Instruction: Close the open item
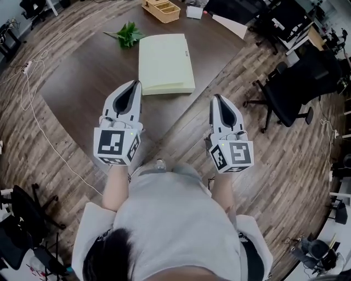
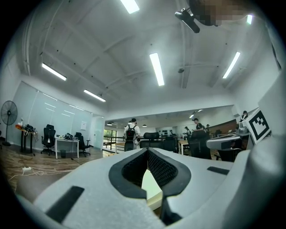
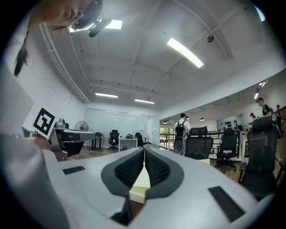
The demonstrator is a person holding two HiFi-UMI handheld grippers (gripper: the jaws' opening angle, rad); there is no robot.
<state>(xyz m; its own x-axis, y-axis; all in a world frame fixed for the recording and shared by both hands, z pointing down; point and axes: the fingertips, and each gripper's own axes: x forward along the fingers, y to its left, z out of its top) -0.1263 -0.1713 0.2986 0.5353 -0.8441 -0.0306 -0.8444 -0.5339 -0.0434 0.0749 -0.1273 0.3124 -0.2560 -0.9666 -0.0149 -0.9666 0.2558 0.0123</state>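
Nearest me, both tools are level and point away from the body. The left gripper (image 1: 135, 85) has its jaws pressed together with nothing between them. Its own view shows the dark pads meeting at the tip, with only a sliver of pale surface visible through the hollow behind them. The right gripper (image 1: 218, 99) is the same, jaws together and empty. It hangs over the wood floor just off the table (image 1: 82, 88) edge, while the left one is over the tabletop.

Just beyond the left tip lies the task's thing, a pale yellow-green book (image 1: 164, 60), flat on the table. Its cover is on top and a stack of page edges shows along its near side. To my eye it is already closed, because the cover sits square on the block and I see no raised flap. If so, nothing is left to do but pull back.

Farther off there is a green sprig (image 1: 128, 35) near the book's far left corner. Beyond it, at the far edge of the table, stand a wooden tray (image 1: 162, 10) and a small white box (image 1: 193, 12).

I cannot make out which side the book's spine is on, or whether the cover is fully seated along the far edge. I also cannot tell how high the left tip rides above the table. The tray's contents are cut off at the frame's top.
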